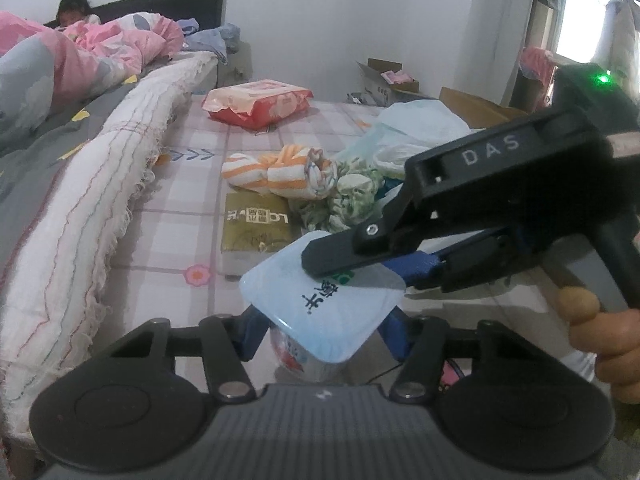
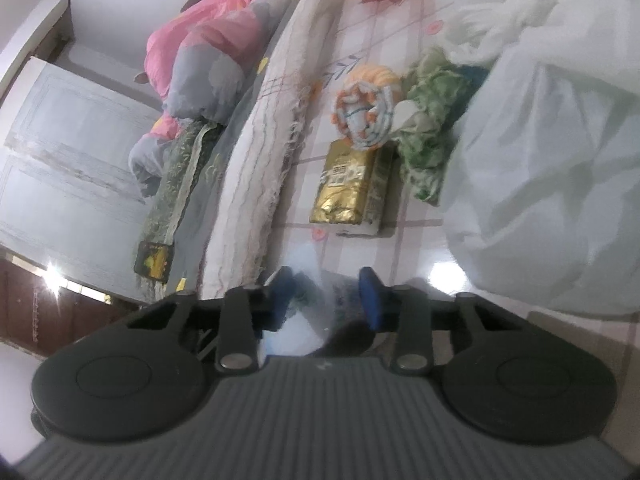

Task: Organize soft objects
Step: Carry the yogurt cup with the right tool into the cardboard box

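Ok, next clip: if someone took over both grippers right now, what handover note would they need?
Left gripper: shut on the pale blue wipes pack, held up in front of the bed.
Right gripper: pinching the translucent flap on top of that pack; in its own view the tips are blurred.
On the checked sheet: gold tissue pack, orange-striped cloth roll, green-patterned cloth, white plastic bag, red-and-pink pack further back.
Done: nothing visibly sorted yet.
Left: finish with the wipes pack, then tidy the cloths and packs.
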`<state>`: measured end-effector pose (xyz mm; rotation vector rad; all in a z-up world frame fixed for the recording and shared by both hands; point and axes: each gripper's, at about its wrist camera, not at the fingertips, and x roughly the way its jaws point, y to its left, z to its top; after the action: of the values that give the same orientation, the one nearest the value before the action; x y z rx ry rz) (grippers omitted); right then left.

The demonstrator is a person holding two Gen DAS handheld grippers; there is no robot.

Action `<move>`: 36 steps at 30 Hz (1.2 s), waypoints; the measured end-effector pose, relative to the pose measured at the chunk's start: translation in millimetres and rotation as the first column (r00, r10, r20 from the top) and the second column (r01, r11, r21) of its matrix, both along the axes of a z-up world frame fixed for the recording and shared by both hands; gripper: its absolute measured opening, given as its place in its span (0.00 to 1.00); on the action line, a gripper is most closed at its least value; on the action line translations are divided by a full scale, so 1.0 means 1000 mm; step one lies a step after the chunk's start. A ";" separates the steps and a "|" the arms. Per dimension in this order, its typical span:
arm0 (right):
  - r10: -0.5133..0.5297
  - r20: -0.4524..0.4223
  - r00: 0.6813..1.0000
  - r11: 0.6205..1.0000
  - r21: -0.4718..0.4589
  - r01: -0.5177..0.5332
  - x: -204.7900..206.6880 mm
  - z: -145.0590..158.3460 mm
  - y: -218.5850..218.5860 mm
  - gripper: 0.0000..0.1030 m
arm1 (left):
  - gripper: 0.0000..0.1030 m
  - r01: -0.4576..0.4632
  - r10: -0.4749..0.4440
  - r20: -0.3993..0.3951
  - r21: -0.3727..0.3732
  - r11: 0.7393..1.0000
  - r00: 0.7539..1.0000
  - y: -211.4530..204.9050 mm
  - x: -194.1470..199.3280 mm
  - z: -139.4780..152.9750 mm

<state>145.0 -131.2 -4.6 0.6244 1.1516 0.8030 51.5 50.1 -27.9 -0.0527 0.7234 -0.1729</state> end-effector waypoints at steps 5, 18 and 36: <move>0.013 0.044 0.999 0.999 -0.033 -0.012 -0.003 0.009 0.005 0.28 | 0.54 -0.017 0.017 -0.005 -0.009 1.000 1.000 0.001 0.000 0.001; 0.019 0.058 0.998 1.000 -0.022 -0.018 -0.016 0.037 0.004 0.27 | 0.51 -0.026 0.026 0.037 0.006 1.000 0.999 0.001 -0.014 0.032; -0.194 0.250 0.949 0.981 0.057 0.185 -0.006 0.164 -0.137 0.28 | 0.51 0.203 -0.222 0.215 0.104 0.974 0.951 -0.119 0.034 0.147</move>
<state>138.6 -267.9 159.3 0.6291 0.8314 0.7150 85.6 -69.1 118.9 0.1218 0.5074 -0.3500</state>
